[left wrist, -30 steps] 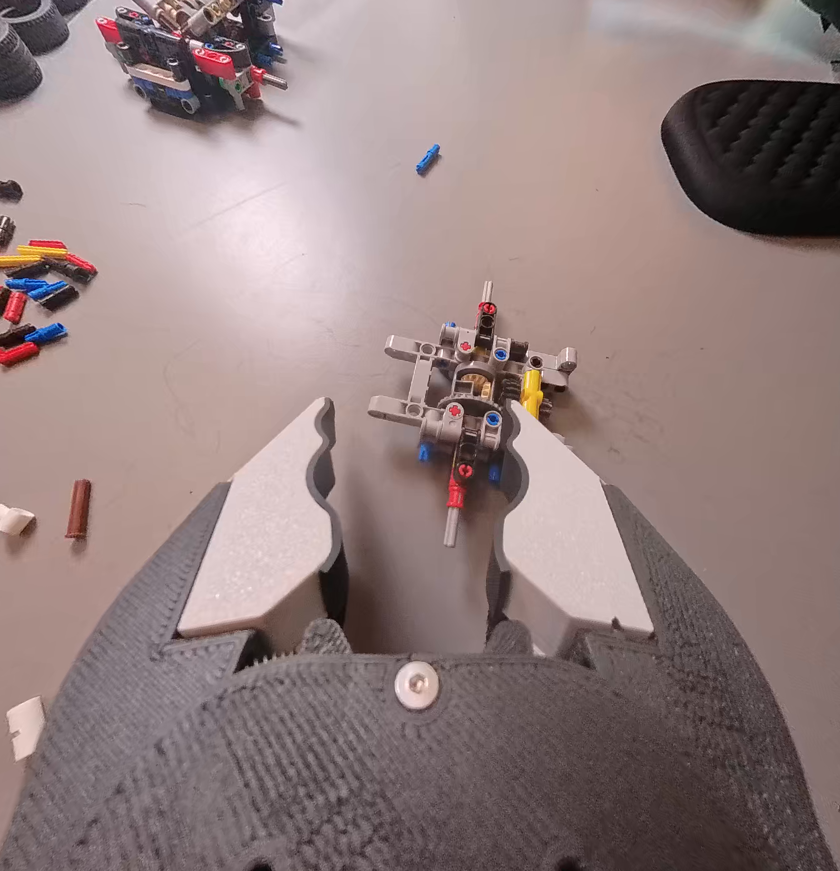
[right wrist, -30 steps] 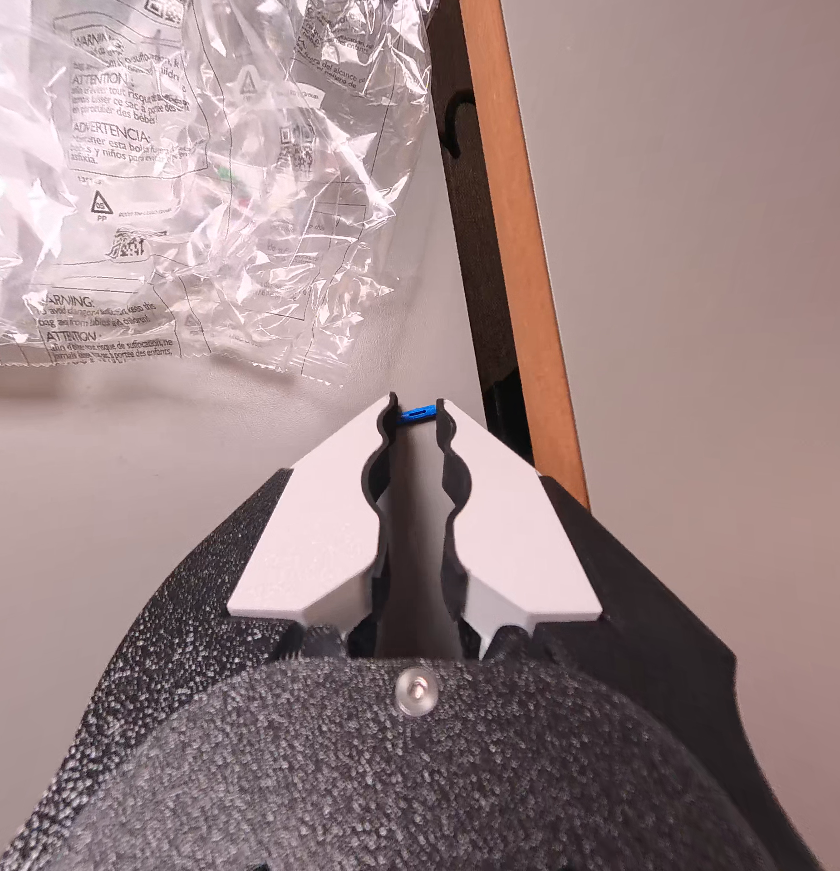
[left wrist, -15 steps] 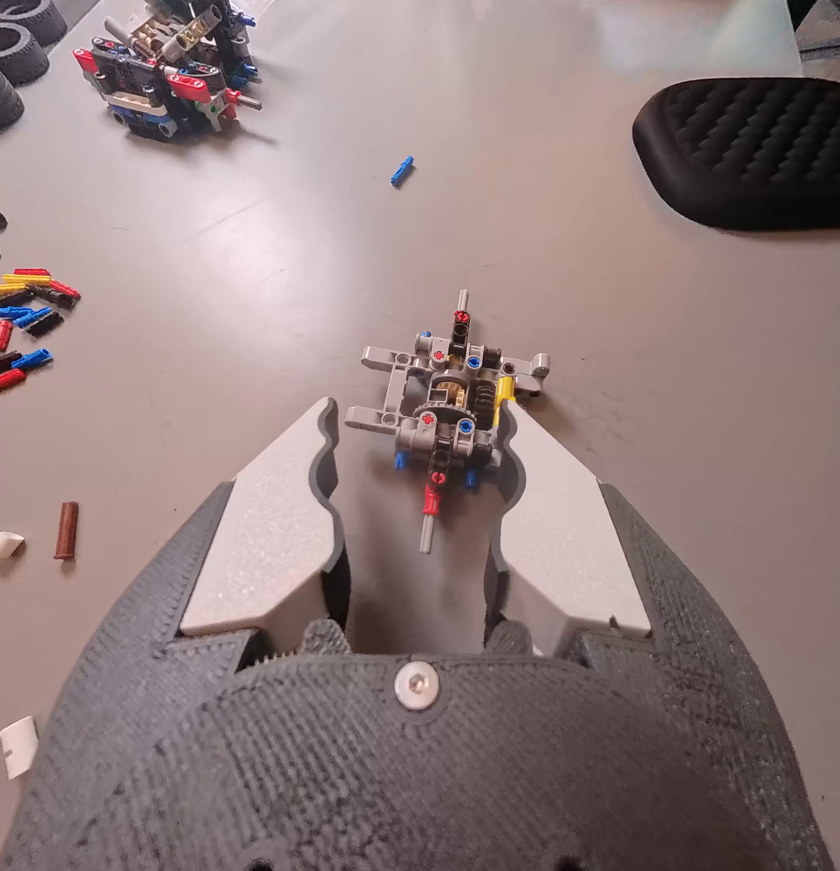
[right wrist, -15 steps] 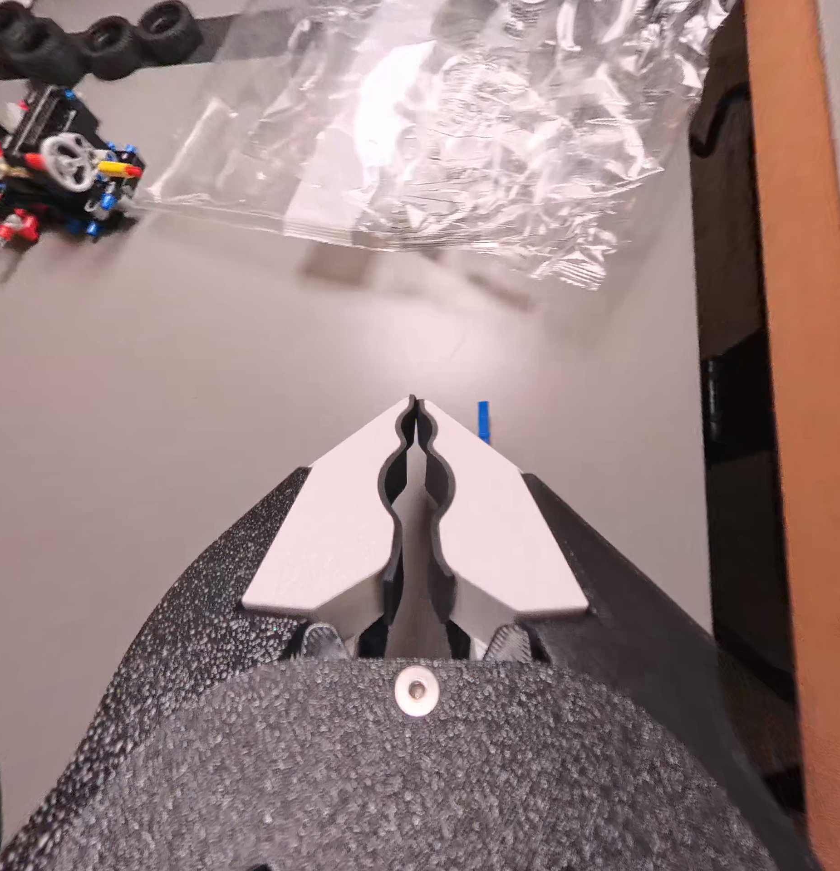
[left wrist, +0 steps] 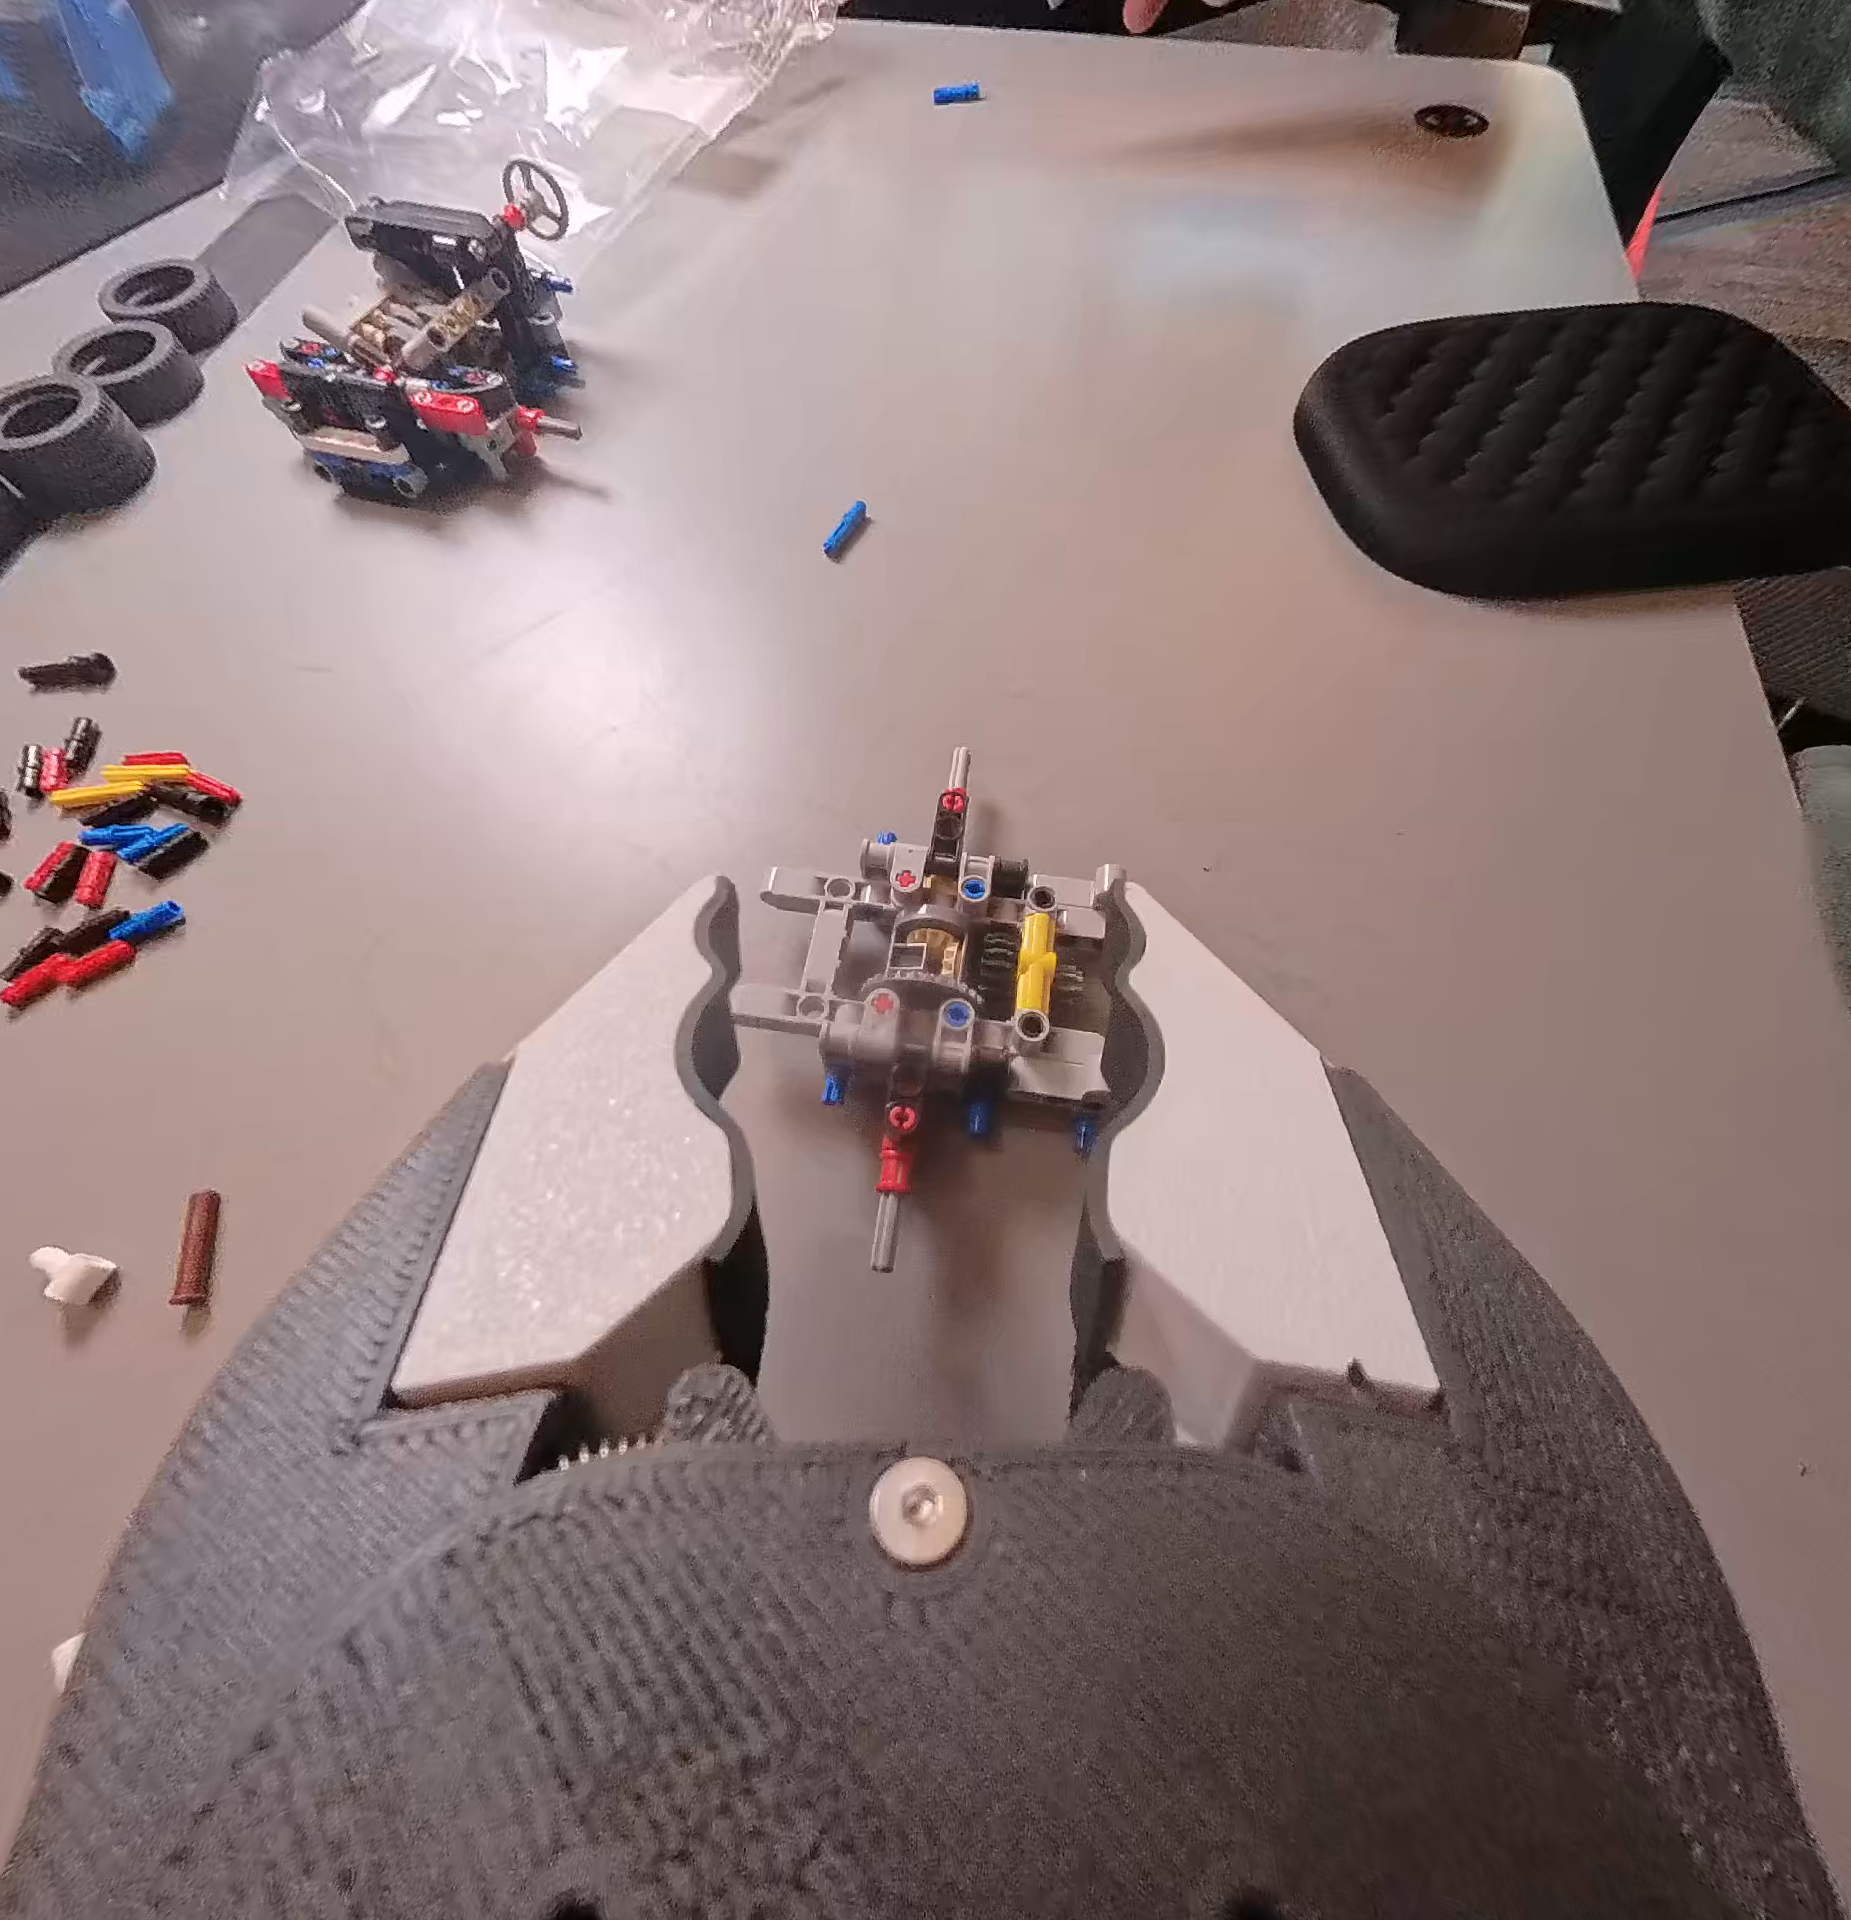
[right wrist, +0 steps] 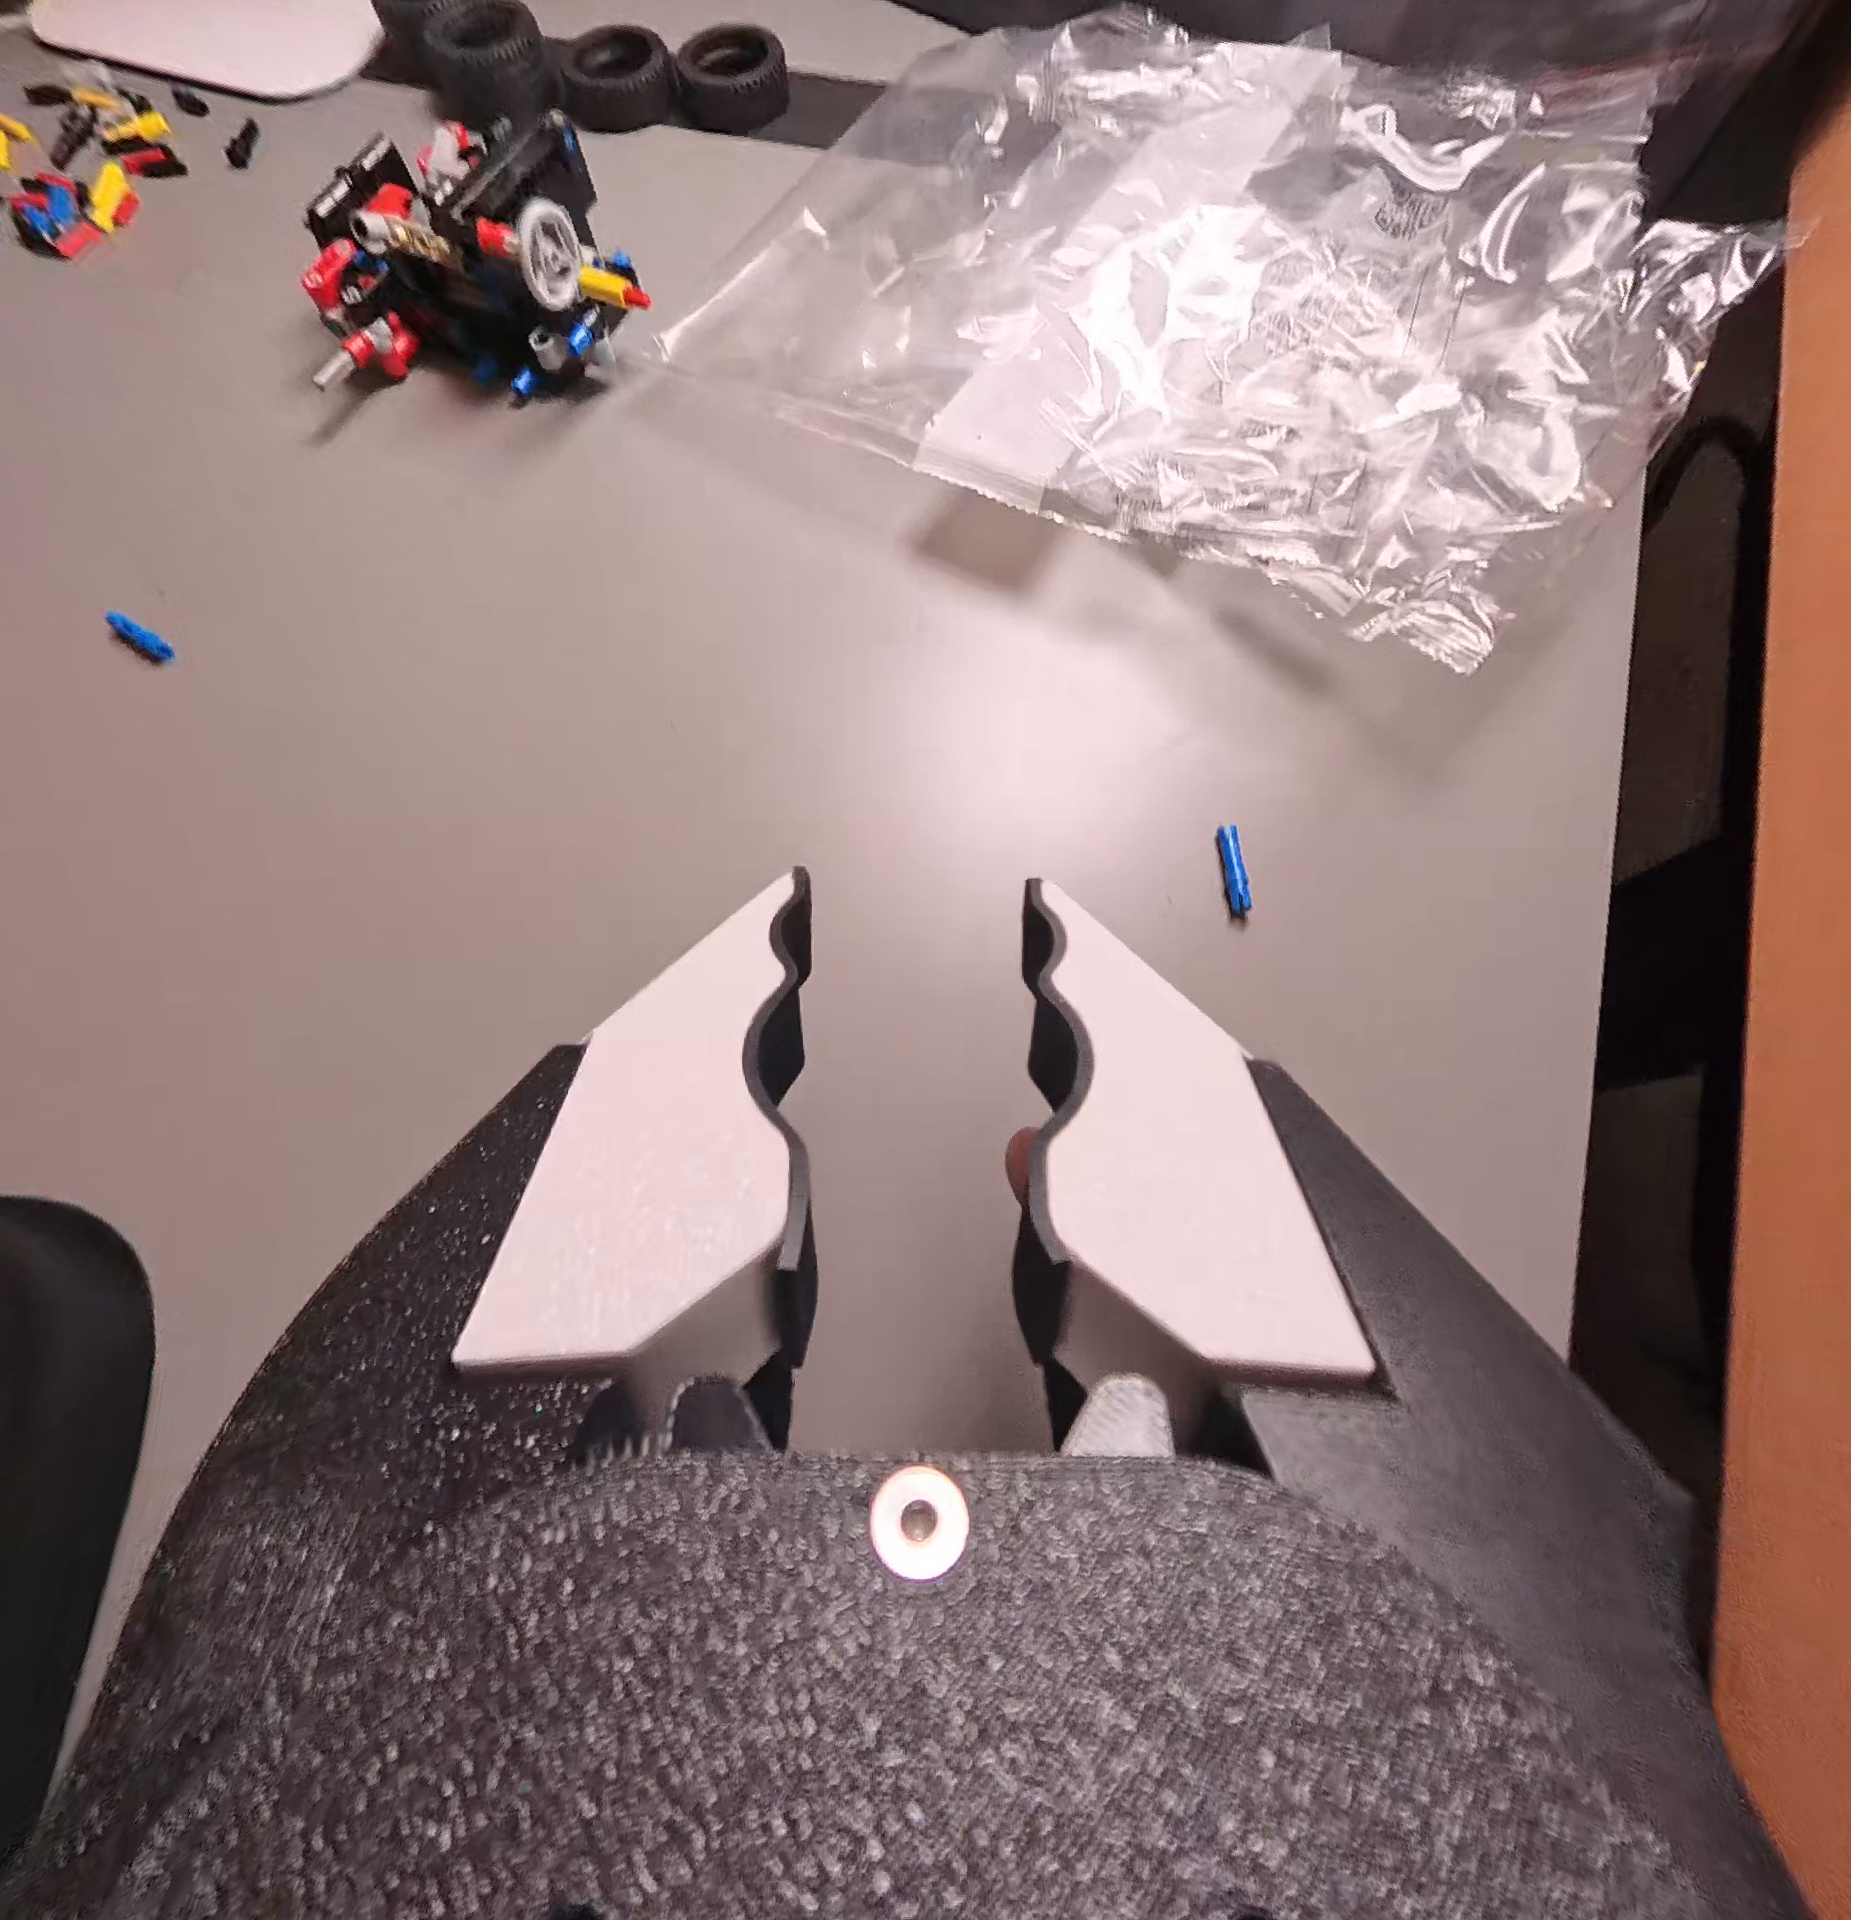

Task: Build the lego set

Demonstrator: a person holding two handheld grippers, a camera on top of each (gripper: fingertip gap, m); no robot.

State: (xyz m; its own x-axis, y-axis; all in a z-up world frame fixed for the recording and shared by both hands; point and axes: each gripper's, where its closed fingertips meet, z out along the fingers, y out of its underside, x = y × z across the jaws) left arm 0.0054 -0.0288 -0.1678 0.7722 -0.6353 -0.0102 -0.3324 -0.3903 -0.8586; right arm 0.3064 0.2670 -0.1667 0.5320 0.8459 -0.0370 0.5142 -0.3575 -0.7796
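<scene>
the left gripper is standing wide around a grey gear assembly sitting on the table; its right pad is touching the assembly's edge at 3 o'clock, while a gap is showing at the left pad, so nothing is clamped. loose pins are lying at 9 o'clock, a chassis at 11. the right gripper is hanging partly open and bare over the table, a blue pin lying just beside it at 2 o'clock, a plastic bag at 1.

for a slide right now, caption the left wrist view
Open left gripper straddling a small grey gear assembly on the grey table, loose coloured pins to its left.
</scene>
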